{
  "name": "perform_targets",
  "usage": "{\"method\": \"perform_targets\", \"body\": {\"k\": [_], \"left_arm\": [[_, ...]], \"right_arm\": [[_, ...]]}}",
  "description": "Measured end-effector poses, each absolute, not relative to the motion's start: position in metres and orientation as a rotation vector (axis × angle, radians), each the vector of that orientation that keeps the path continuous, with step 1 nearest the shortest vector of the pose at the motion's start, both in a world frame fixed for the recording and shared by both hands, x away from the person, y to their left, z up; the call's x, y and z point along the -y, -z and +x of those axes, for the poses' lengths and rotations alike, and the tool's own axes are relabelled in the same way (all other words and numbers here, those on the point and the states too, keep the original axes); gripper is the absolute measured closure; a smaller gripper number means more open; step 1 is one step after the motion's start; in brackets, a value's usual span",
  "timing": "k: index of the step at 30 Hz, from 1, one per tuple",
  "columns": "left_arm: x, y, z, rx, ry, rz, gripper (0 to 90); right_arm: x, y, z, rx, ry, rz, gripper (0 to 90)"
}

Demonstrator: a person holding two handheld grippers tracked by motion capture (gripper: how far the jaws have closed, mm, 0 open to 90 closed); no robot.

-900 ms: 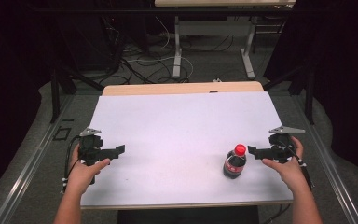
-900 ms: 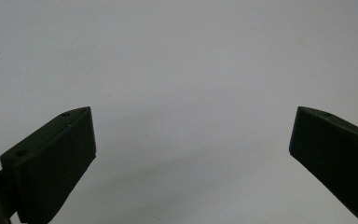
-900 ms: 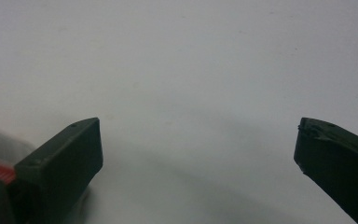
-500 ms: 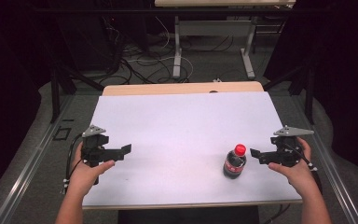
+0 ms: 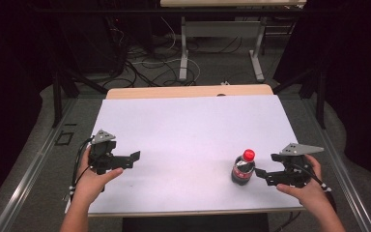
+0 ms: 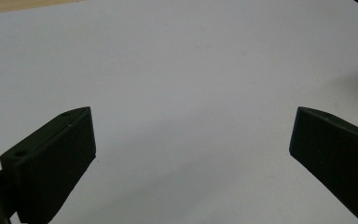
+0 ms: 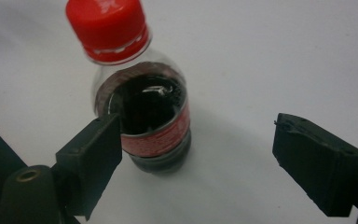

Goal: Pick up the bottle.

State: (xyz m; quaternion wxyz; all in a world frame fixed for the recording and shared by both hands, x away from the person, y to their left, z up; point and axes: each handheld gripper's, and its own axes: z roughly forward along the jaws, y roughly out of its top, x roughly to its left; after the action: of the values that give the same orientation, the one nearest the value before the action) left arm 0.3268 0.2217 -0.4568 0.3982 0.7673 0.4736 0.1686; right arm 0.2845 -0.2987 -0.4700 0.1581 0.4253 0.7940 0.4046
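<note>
A small cola bottle [image 5: 244, 170] with a red cap and dark drink stands upright on the white table top [image 5: 188, 125], near the front right. My right gripper [image 5: 263, 175] is level just to its right, jaws open and pointing at it. In the right gripper view the bottle [image 7: 144, 107] stands close by the left jaw, with a wide gap to the right jaw, and my right gripper [image 7: 196, 140] is not pressing on it. My left gripper [image 5: 130, 162] hovers at the front left, open. Its own view shows bare white surface between the jaws of the left gripper [image 6: 193, 135].
A strip of wooden table edge [image 5: 188, 91] shows past the white top. Beyond it on the floor are desk legs [image 5: 183, 53] and loose cables [image 5: 140, 65]. Metal rails [image 5: 34, 164] run along both sides of the table.
My right hand has drawn back a little toward the near edge, still beside the bottle. The left hand has shifted slightly right. The bottle has not moved.
</note>
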Motion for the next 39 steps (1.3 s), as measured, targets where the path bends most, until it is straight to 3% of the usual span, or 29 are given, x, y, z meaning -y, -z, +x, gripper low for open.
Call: {"method": "perform_targets", "body": {"k": [17,31,39], "left_arm": [[-0.219,0.461,0.327,-1.203,-0.41,1.948,0.5],[-0.221,0.462,0.328,-1.201,-0.41,1.949,0.4],[-0.22,0.462,0.328,-1.206,-0.401,1.962,0.4]], "right_arm": [[0.263,0.498,0.288,-2.309,-1.174,1.143,15.7],[0.252,0.507,0.294,-2.295,-1.148,1.154,26.7],[0.252,0.507,0.291,-2.277,-1.133,1.139,28.3]]}}
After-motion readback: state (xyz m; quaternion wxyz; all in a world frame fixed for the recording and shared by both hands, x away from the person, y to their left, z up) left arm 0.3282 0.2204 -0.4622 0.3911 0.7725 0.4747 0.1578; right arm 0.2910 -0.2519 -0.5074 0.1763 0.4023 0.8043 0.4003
